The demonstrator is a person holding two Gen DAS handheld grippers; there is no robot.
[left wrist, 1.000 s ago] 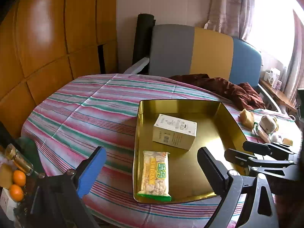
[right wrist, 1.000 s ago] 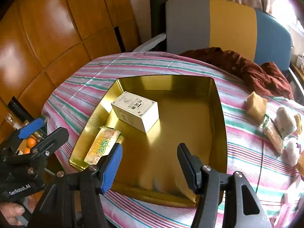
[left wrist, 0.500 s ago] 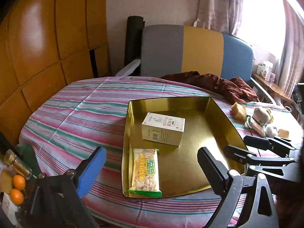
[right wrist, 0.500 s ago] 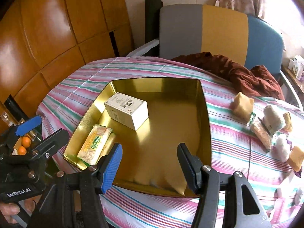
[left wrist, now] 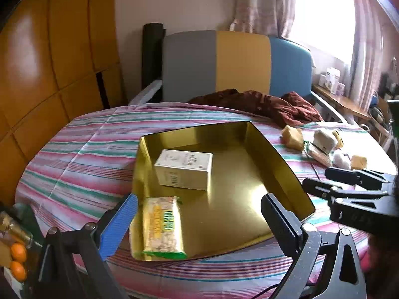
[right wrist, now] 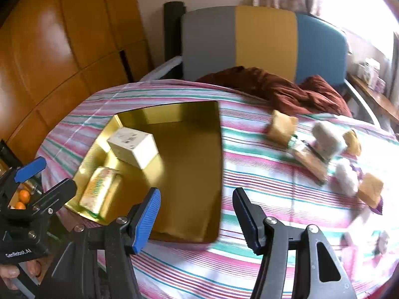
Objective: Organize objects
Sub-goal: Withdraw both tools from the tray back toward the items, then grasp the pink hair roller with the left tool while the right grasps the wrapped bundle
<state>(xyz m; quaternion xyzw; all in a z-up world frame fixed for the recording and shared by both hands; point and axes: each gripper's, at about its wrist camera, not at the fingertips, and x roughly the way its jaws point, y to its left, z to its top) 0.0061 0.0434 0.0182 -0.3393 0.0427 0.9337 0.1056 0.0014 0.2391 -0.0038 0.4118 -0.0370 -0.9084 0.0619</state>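
- Gold tray [left wrist: 274, 154] sits mid-table on the striped cloth [left wrist: 82, 164], near its front edge.
- Already in tray: white box [left wrist: 184, 172] against the left wall, snack pack [left wrist: 162, 224] in the front-left corner. Rest of tray floor bare.
- Left to sort, loose on the cloth towards the table's right edge, well apart from the tray: tan block [right wrist: 281, 125], grey-white lump [right wrist: 326, 137], long flat pack [right wrist: 309, 162], white fluffy piece [right wrist: 345, 179], second tan block [right wrist: 370, 189], small yellow piece [right wrist: 352, 142]. Blurred, so exact types unclear.
- Judging by the count, roughly a quarter done; most of the work remaining.
- Left gripper [left wrist: 197, 226]: jaws wide apart, nothing between them, hovering over the tray's front-left corner.
- Right gripper [right wrist: 197, 216]: jaws parted about halfway, holding nothing, hovering over the tray's front-right corner, aimed between tray and loose pile.
- Likely next: right gripper to the nearest loose item, probably the long flat pack or tan block. Guess only.
- Brown fabric [right wrist: 281, 89] at the table's far edge, not obviously part of the job.
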